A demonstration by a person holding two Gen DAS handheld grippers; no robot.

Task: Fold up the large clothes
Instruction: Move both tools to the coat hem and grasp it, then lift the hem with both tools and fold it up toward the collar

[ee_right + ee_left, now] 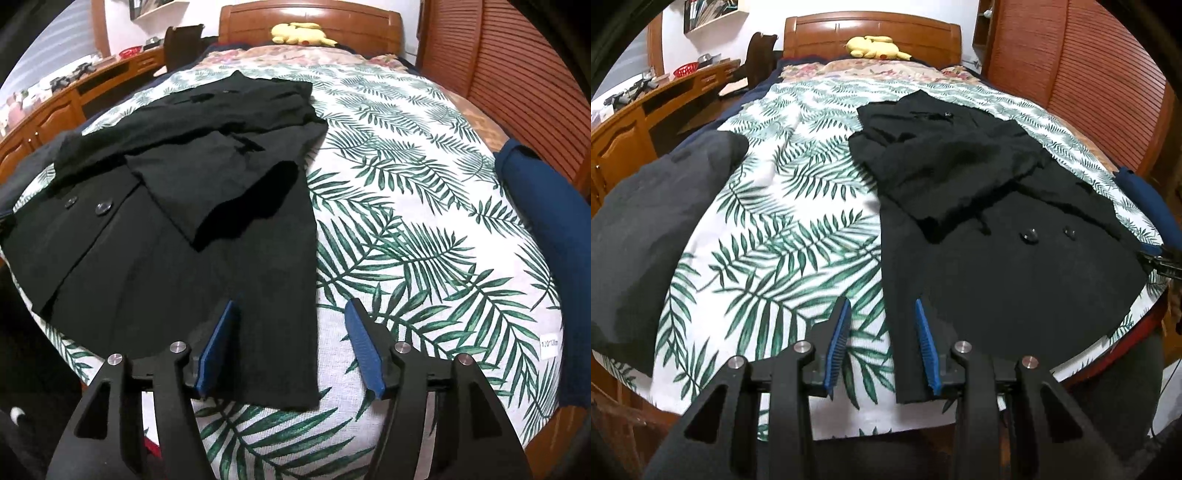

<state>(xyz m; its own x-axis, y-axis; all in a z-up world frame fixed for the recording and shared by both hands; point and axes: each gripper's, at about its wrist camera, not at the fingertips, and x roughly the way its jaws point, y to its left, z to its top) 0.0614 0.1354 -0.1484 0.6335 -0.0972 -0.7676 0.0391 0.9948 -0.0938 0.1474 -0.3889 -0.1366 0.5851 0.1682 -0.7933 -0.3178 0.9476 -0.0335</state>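
A black coat (pixel 1004 236) lies flat on the leaf-print bedspread (pixel 783 221), sleeves folded in over its front, two buttons showing. My left gripper (pixel 882 306) is open, hovering over the coat's near left hem corner, its right finger above the cloth. In the right wrist view the coat (pixel 177 221) fills the left half of the bedspread (pixel 406 221). My right gripper (pixel 291 306) is open and straddles the coat's near right hem edge, holding nothing. The right gripper also shows at the left wrist view's right edge (pixel 1160 260).
A dark grey garment (pixel 646 229) lies at the bed's left side. A folded blue cloth (pixel 546 240) sits at the right edge. A yellow plush toy (pixel 875 48) rests by the wooden headboard. A wooden desk (pixel 646 110) stands left, a wardrobe (pixel 1089 74) right.
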